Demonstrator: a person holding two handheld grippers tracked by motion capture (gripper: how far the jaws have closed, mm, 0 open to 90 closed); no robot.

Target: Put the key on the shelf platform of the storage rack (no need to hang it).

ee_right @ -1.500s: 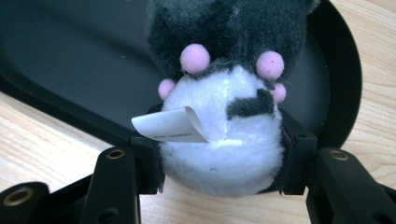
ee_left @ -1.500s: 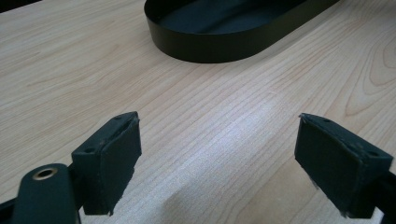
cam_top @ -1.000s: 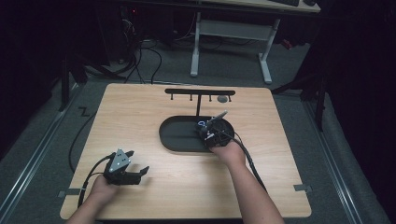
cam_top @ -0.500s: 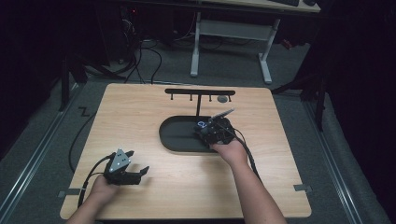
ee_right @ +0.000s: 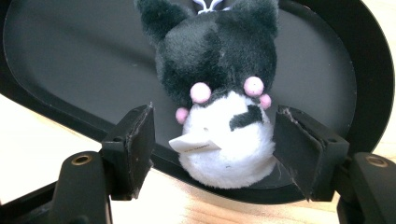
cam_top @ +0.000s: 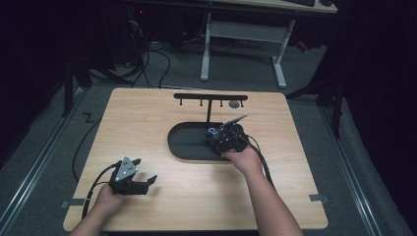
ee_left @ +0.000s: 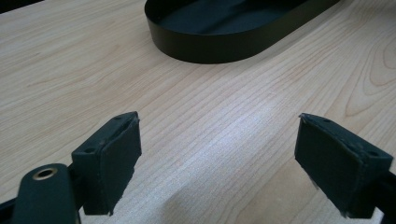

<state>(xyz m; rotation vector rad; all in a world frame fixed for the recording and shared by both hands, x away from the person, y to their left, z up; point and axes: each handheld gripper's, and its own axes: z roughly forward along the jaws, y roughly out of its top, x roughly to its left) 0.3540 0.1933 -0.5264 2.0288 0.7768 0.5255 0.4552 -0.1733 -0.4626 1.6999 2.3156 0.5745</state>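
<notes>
Plush toy, black and white with pink bobbles and a small white label (ee_right: 223, 116): lies inside the black oval metal tray (ee_right: 70, 60), against its near rim, between the pads of the right tongs (ee_right: 212, 149). Right tongs: wide, one pad close to each flank of the toy, not clamped; in the high view they sit over the tray's right end (cam_top: 227, 137), the toy itself too small to make out there. Left tongs (ee_left: 219, 158): wide, holding nothing, over bare light wooden table (ee_left: 210, 107); high view places them near the table's front left corner (cam_top: 133, 181), well apart from the tray. Black T-shaped hook rack (cam_top: 210, 98): stands behind the tray.
</notes>
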